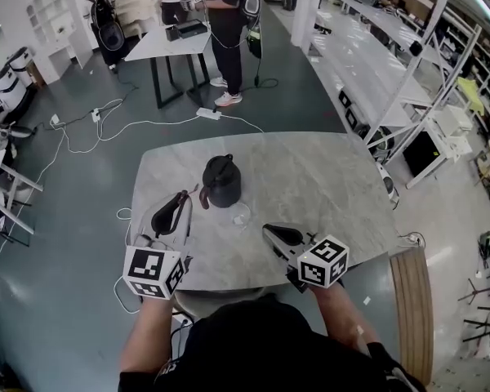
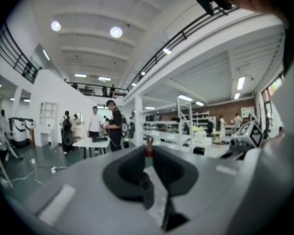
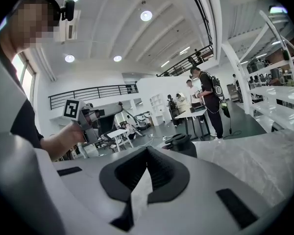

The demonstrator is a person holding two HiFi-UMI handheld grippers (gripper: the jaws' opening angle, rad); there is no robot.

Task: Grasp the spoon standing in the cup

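Note:
My left gripper [image 1: 182, 196] hovers over the left part of the marble table [image 1: 327, 178], jaws pointing at the black kettle [image 1: 221, 180]. In the left gripper view its jaws [image 2: 148, 152] are nearly together, pinching the thin brown stem of the spoon [image 2: 149, 148], whose end pokes out past the tips. The head view shows that brown stem [image 1: 201, 196] just left of the kettle; its bowl is hidden. A clear glass cup [image 1: 240, 216] stands in front of the kettle with nothing visible in it. To the cup's right, my right gripper [image 1: 267, 229] is shut and empty [image 3: 147, 150].
The kettle [image 3: 181, 143] stands ahead of my right gripper. People stand at a further table [image 1: 175, 39] behind. Cables [image 1: 106, 125] trail over the floor on the left, and white shelving [image 1: 392, 64] runs along the right. A wooden bench [image 1: 412, 309] sits at the table's near right corner.

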